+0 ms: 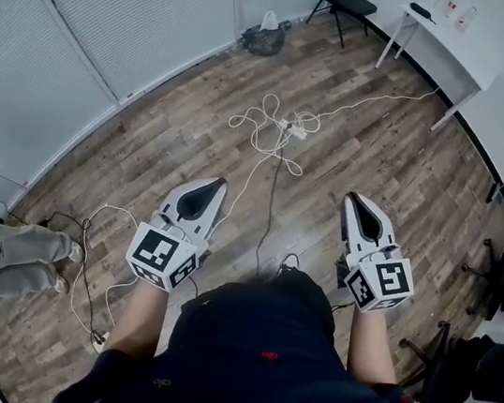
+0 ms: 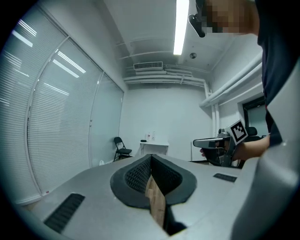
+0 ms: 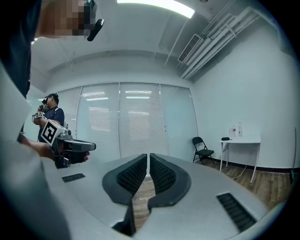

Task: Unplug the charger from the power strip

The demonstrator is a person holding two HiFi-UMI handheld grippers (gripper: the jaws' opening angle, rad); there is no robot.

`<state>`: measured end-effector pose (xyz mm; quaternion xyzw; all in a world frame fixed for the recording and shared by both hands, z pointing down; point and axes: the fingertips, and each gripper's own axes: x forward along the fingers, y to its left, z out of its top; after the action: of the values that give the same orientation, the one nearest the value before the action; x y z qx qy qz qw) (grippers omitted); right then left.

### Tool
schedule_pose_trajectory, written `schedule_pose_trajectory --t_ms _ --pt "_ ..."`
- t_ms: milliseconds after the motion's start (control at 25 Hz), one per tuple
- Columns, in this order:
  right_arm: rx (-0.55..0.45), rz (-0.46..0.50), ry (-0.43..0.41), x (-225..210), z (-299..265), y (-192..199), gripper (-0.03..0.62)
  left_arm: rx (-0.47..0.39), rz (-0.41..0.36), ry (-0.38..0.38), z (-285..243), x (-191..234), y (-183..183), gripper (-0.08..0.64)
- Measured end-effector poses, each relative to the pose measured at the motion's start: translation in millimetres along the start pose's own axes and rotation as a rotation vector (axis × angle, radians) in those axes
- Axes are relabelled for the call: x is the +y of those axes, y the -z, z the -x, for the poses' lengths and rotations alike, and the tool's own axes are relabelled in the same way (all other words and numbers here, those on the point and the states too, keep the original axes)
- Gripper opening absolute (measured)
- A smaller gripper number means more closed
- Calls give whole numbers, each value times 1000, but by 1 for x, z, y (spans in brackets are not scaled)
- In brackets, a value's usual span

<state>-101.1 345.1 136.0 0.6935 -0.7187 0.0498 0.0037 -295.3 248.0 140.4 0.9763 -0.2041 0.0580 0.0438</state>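
Hovering side by side over open wooden floor (image 1: 399,172), the left gripper (image 1: 218,184) and right gripper (image 1: 353,200) each have their jaws pressed together on nothing. Well ahead, the power strip (image 1: 294,128) lies among looped white cables (image 1: 259,131), with bare boards all round. Blinds (image 1: 120,14) bound the left and a table (image 1: 451,49) the far right. The charger is too small to make out.

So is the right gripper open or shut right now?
Shut. The right gripper shows its jaws touching at the tips in its own view, nothing held between them.
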Motion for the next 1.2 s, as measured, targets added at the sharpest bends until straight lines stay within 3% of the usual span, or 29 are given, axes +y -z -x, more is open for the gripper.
schedule_pose_trajectory --t_ms 480,800,1200 --pt "44 -52 -106 -178 -68 0 34 25 35 -110 -168 -5 -27 20" --pt "68 -90 -130 -216 -119 18 34 64 45 -123 -223 23 -16 20" --pt "127 -78 -33 -257 -231 27 34 79 109 -25 -323 132 -8 20"
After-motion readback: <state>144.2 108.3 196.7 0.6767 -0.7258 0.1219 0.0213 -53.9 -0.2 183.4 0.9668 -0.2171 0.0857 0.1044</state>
